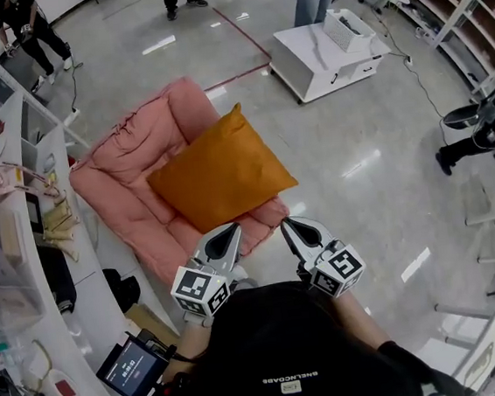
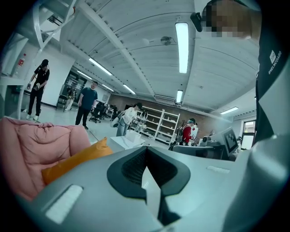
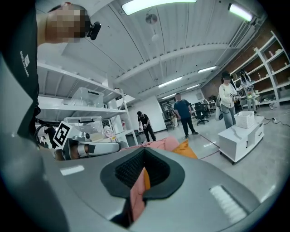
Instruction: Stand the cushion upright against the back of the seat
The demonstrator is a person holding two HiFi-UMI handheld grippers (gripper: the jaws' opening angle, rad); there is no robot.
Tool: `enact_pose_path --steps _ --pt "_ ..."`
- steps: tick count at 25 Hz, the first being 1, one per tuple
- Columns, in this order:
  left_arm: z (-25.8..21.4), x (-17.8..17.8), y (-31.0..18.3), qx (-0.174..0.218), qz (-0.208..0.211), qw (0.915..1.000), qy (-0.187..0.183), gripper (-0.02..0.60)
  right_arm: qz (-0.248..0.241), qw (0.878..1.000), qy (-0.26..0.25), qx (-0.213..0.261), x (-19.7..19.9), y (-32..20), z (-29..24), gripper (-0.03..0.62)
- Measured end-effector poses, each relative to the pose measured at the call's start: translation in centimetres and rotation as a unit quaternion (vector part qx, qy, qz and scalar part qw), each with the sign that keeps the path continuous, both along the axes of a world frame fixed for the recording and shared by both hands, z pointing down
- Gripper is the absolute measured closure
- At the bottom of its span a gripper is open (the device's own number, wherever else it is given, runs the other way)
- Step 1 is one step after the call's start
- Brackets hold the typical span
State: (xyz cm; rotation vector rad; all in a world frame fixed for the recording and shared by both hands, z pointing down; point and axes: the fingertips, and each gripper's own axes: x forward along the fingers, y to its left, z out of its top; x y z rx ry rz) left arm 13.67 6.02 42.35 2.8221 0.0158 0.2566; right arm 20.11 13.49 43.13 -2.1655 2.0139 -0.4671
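An orange cushion point(image 1: 221, 171) lies flat and slightly tilted on a pink padded floor seat point(image 1: 128, 152), whose backrest rises at the far side. Both grippers hover side by side just short of the seat's near edge. My left gripper point(image 1: 229, 230) is shut with nothing in it, and my right gripper point(image 1: 287, 224) is shut and empty too. In the left gripper view the cushion point(image 2: 74, 159) and seat point(image 2: 31, 149) show to the left of the shut gripper point(image 2: 146, 165). The right gripper view has the cushion point(image 3: 186, 148) and seat point(image 3: 161, 145) straight beyond the gripper point(image 3: 144, 174).
A white curved desk point(image 1: 21, 216) loaded with gear runs along the left, close to the seat. A white low cabinet point(image 1: 324, 48) stands on the glossy floor at the back right. A person point(image 1: 32, 31) stands at the far left and others further back. A small screen point(image 1: 132, 368) sits near my left.
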Motion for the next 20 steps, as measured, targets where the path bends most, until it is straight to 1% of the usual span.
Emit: enact_pose_path --steps 3,8,15,17,20 --pt "0.1 -0.8 -2.4 -0.001 -0.012 0.9999 -0.003 0.566 -0.007 1.000 0.009 -0.006 0.4 -2.5 -0.1 0.588" --pt "0.6 -2.3 -5.8 -0.006 -0.043 0.9990 -0.015 0.566 -0.018 1.000 0.006 -0.014 1.4 -5.9 0.4 0.588" --pt "1.1 -2.9 -8.1 -0.010 -0.088 0.9956 -0.033 0.566 -0.052 0.998 0.005 -0.037 2.7 -9.1 1.3 0.586" --pt "1.4 -2.9 -8.6 -0.014 -0.102 0.9940 -0.037 0.566 -0.066 0.997 0.004 -0.044 3.0 -10.1 1.5 0.545" --pt "1.6 -2.3 -9.0 -0.020 -0.122 0.9915 -0.041 0.566 -0.089 0.995 0.009 -0.054 3.7 -11.1 1.6 0.506"
